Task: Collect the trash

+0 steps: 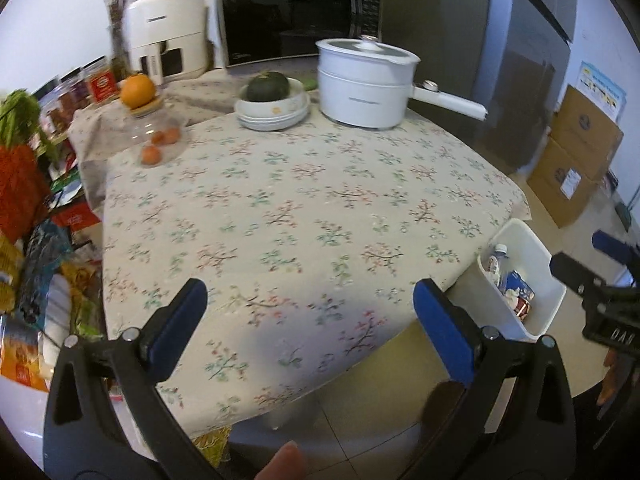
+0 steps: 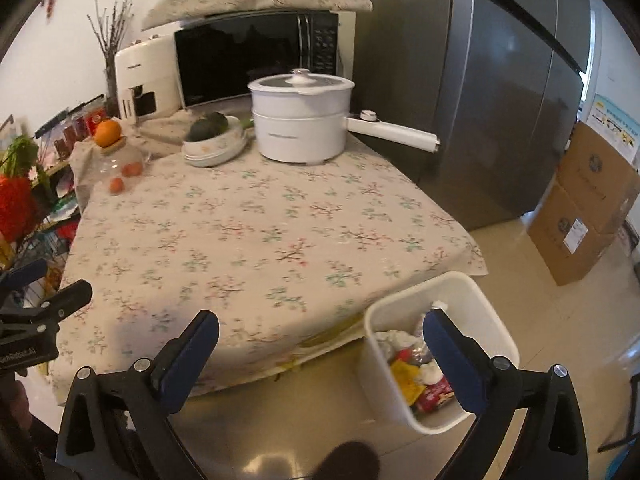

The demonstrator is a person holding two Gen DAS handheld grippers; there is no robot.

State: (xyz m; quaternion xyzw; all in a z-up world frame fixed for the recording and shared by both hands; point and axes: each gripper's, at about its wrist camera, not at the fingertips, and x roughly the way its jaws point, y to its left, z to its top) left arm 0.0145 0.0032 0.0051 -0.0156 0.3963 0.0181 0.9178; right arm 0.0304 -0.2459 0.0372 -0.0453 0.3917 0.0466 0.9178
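Beside table: bin w/ trash

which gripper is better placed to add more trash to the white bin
Right. The right gripper is open and empty, with the white bin close beneath it; the left gripper hangs over the tablecloth.

A floral-clothed table stands on pale tiled floor beside a grey fridge.
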